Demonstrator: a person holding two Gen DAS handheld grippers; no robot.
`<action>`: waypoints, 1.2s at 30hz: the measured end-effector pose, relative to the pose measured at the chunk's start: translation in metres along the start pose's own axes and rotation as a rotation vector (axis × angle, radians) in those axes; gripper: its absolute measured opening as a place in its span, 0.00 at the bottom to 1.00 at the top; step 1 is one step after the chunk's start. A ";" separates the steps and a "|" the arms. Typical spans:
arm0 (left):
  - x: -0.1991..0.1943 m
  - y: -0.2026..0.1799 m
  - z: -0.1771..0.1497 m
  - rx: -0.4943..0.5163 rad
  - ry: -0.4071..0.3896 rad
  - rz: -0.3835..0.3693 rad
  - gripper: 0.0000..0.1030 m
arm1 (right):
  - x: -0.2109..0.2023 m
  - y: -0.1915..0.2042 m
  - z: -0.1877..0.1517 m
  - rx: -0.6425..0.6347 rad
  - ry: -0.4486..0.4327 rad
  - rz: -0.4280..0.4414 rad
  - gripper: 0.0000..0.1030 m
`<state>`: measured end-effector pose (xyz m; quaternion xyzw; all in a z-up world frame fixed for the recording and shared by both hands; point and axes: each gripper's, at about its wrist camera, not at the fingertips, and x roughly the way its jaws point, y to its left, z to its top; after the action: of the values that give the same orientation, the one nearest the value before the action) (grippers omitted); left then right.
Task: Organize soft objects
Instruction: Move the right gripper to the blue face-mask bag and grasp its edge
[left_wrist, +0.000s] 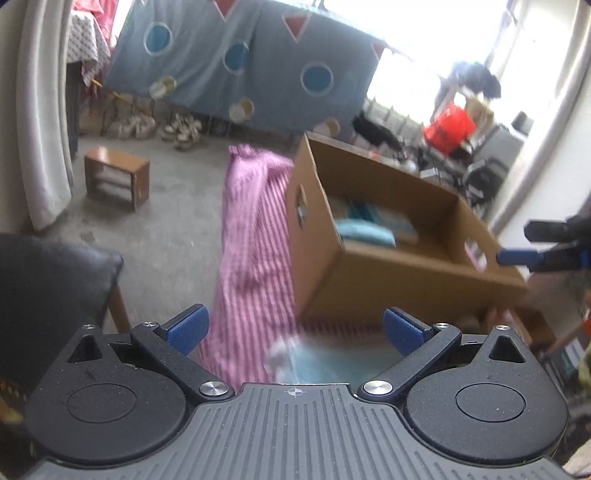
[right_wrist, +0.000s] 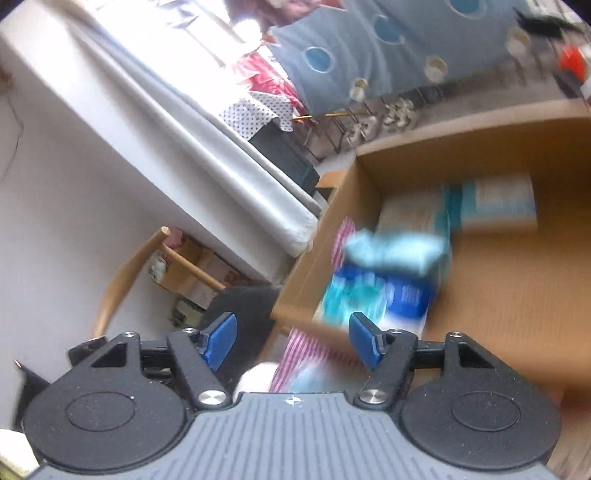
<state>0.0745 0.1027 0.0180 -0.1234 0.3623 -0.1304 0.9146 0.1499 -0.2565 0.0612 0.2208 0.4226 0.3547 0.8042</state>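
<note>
A cardboard box stands on a pink striped cloth; soft teal and pale blue packs lie inside it. My left gripper is open and empty, low in front of the box, with a blurred pale blue soft pack just below its jaws. My right gripper is open and empty at the box's near corner; it also shows at the right edge of the left wrist view. In the right wrist view a blue and teal soft pack lies blurred inside the box, beyond the fingers.
A black chair seat is at the left. A small wooden stool stands on the concrete floor. A blue patterned blanket hangs at the back. White curtains hang left. Cluttered shelves are at the far right.
</note>
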 end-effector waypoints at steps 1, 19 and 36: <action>0.001 -0.003 -0.005 0.007 0.016 0.007 0.98 | 0.000 -0.001 -0.015 0.032 0.003 -0.002 0.71; 0.046 -0.037 -0.050 0.153 0.144 0.039 0.89 | 0.028 -0.043 -0.141 0.352 0.016 -0.339 0.71; 0.073 -0.028 -0.050 0.090 0.226 0.024 0.77 | 0.065 -0.059 -0.152 0.474 -0.007 -0.233 0.61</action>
<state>0.0867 0.0458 -0.0541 -0.0625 0.4584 -0.1487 0.8740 0.0713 -0.2373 -0.0947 0.3540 0.5136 0.1503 0.7670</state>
